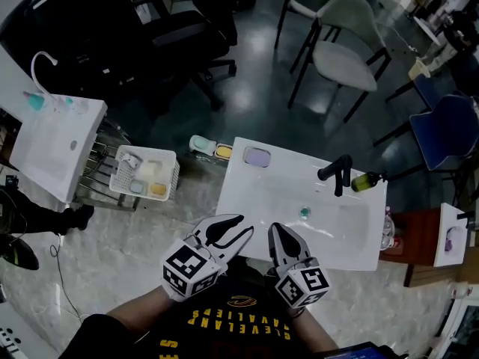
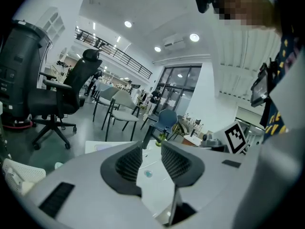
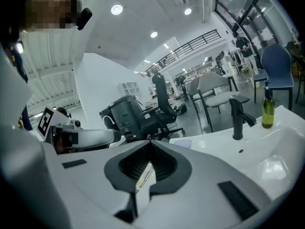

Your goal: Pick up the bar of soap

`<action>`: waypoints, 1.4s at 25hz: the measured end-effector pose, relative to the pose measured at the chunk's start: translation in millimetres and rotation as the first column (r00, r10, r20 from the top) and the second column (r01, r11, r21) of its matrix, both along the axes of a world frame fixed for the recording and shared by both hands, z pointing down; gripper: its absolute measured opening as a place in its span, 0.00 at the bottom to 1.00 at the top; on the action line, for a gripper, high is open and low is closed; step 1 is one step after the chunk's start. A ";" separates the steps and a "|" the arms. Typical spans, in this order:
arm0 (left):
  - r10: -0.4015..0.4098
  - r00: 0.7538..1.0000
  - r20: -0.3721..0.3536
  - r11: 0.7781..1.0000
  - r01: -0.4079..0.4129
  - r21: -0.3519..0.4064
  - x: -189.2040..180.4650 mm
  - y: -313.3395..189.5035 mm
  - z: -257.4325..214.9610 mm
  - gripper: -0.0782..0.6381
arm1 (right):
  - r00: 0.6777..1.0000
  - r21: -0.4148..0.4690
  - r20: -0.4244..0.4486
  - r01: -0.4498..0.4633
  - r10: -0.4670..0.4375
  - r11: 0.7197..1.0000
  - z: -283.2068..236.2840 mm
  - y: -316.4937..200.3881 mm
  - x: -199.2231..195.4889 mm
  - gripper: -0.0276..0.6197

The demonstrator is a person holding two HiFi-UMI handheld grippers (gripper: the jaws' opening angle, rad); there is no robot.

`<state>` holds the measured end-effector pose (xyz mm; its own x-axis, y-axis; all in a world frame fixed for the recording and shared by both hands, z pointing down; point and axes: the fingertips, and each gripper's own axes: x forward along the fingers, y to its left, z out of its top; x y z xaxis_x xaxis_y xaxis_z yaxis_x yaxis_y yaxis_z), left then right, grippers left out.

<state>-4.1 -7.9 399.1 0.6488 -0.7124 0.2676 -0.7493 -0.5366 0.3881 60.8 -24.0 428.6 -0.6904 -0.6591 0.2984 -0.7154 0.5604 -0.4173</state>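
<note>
the lavender bar of soap (image 1: 257, 156) lies on the far left corner of the white sink (image 1: 352, 238), well apart from both grippers. the left gripper (image 1: 244, 227) hovers with jaws slightly apart, empty; the right gripper (image 1: 275, 230) has its tips pressed together. the left should probably widen, straddle the bar and close gently, since soap may slip

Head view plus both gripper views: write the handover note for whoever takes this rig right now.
Left gripper: jaws slightly apart, empty, above the near edge of the sink.
Right gripper: jaws shut, empty, beside it.
Purple bar of soap lies untouched on the sink's far left corner.
Done: nothing yet.
Left: reach over, close on the soap, lift it.
</note>
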 end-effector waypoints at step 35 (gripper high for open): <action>0.138 0.983 0.122 0.989 -0.132 -0.060 17.2 -71.5 18.0 0.31 | 0.989 -0.088 0.086 -0.109 0.116 0.990 13.7 -80.3 25.7 0.06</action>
